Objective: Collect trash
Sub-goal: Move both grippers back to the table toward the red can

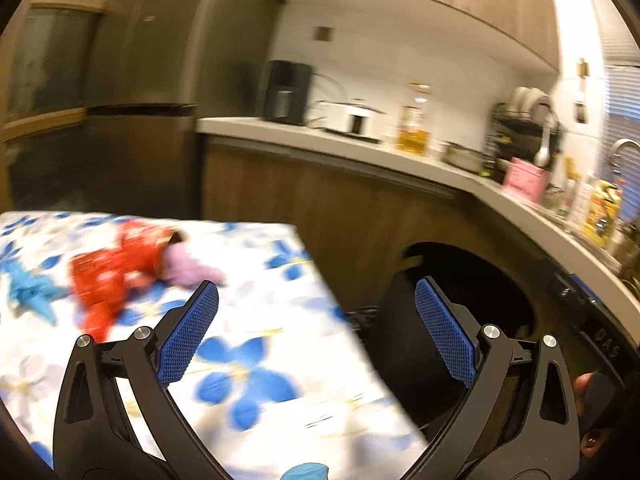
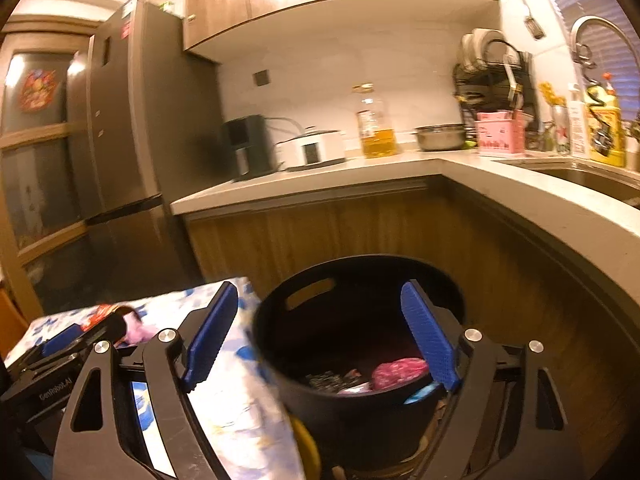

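Note:
A red wrapper (image 1: pixel 116 276), a crumpled purple scrap (image 1: pixel 188 268) and a blue scrap (image 1: pixel 28 288) lie on the table's flower-print cloth (image 1: pixel 280 360). My left gripper (image 1: pixel 316 286) hangs open over the cloth's right edge, nothing between its blue pads. To its right stands the black trash bin (image 1: pixel 400 360). In the right wrist view my right gripper (image 2: pixel 320 292) is open above the bin (image 2: pixel 340 412), holding nothing. Inside lie a pink wrapper (image 2: pixel 398 372) and other scraps. The left gripper (image 2: pixel 86 334) shows low at the left over the cloth.
A grey L-shaped counter (image 2: pixel 460 172) wraps behind and right of the bin, carrying an oil bottle (image 2: pixel 376 124), a white cooker (image 2: pixel 312 148), a dish rack (image 2: pixel 492 76) and a sink (image 2: pixel 592 180). A tall fridge (image 2: pixel 132 120) stands left. A hand (image 1: pixel 592 392) shows low right.

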Demonstrator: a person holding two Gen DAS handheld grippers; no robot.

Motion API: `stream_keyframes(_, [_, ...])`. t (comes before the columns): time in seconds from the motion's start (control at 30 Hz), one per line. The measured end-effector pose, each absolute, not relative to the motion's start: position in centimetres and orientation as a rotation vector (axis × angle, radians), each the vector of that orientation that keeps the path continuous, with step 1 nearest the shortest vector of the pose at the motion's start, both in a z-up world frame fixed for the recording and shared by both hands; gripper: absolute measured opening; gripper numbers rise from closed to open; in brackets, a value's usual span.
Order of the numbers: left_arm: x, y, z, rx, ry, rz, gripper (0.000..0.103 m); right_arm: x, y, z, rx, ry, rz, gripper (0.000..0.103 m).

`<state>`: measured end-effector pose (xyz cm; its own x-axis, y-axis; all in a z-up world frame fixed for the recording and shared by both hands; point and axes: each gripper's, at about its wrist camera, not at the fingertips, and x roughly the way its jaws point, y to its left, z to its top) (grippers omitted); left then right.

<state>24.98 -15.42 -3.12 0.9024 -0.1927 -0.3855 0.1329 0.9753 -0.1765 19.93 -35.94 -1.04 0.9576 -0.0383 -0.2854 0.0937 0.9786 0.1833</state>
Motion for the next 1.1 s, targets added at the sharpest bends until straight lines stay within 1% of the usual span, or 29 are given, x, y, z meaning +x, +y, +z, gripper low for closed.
stream_keyframes(0.2, [23.2,-9.7,-3.9,-0.174,0.419,-0.038,0.097,21.0,-31.3,-1.6,0.161,0.309,0.028,0.081])
stream_keyframes(0.47, [21.4,-3.9,-4.3,-0.175,0.409,0.036,0.097,25.3,-23.4,-3.5,0.132,0.386,0.177,0.081])
stream_keyframes(0.57, [20.9,-1.8,-4.2,-0.176,0.397,0.061,0.097,27.0,-20.1,-4.1,0.119,0.416,0.232,0.074])
stream_keyframes(0.63, [20.7,-0.5,-4.1,-0.183,0.396,0.07,0.097,28.2,-17.9,-4.4,0.102,0.43,0.261,0.071])
stream_keyframes(0.8, [20.6,2.0,-4.3,-0.188,0.403,0.092,0.097,30.9,-13.9,-5.3,0.068,0.467,0.297,0.058])
stream_keyframes(0.9, [20.4,3.3,-4.4,-0.193,0.403,0.103,0.097,33.0,-13.2,-6.1,0.06,0.502,0.276,0.054])
stream_keyframes(1.07, [20.4,4.7,-4.6,-0.212,0.405,0.117,0.097,36.2,-12.6,-7.1,0.106,0.581,0.305,0.054])
stream_keyframes(1.1, [20.4,4.9,-4.6,-0.216,0.408,0.12,0.097,37.0,-12.4,-7.3,0.114,0.605,0.32,0.052])
